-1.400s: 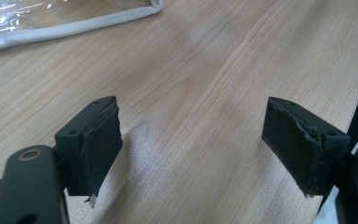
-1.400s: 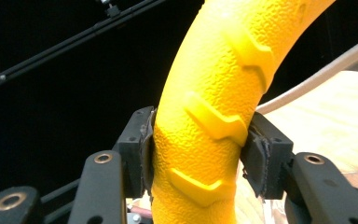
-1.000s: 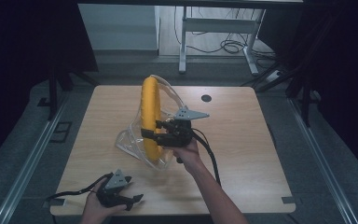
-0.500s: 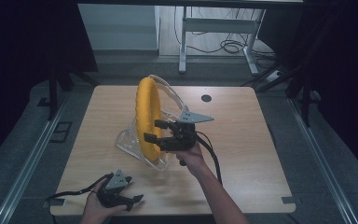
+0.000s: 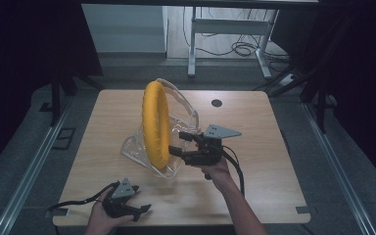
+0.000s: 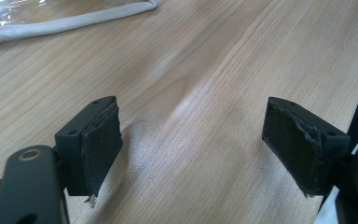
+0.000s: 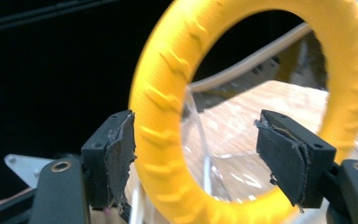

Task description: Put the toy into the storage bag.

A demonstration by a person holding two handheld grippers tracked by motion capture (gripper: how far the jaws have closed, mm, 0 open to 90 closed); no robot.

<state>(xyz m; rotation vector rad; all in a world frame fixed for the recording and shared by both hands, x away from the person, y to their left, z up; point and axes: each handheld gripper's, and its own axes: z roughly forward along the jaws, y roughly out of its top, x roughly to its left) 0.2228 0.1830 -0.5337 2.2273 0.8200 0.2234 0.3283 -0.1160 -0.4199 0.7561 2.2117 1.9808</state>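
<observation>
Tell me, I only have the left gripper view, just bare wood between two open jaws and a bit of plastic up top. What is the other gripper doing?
Observer: The right gripper is open beside an upright yellow ring, which stands in a clear plastic bag.
Operator: Is the ring between its jaws?
Observer: In the right gripper view, one side of the ring's band lies in the gap, close to the left pad and well clear of the other pad.
Operator: And where is my gripper on the table?
Observer: In the high view, the left gripper sits low at the table's near edge, well apart from the bag.
</observation>
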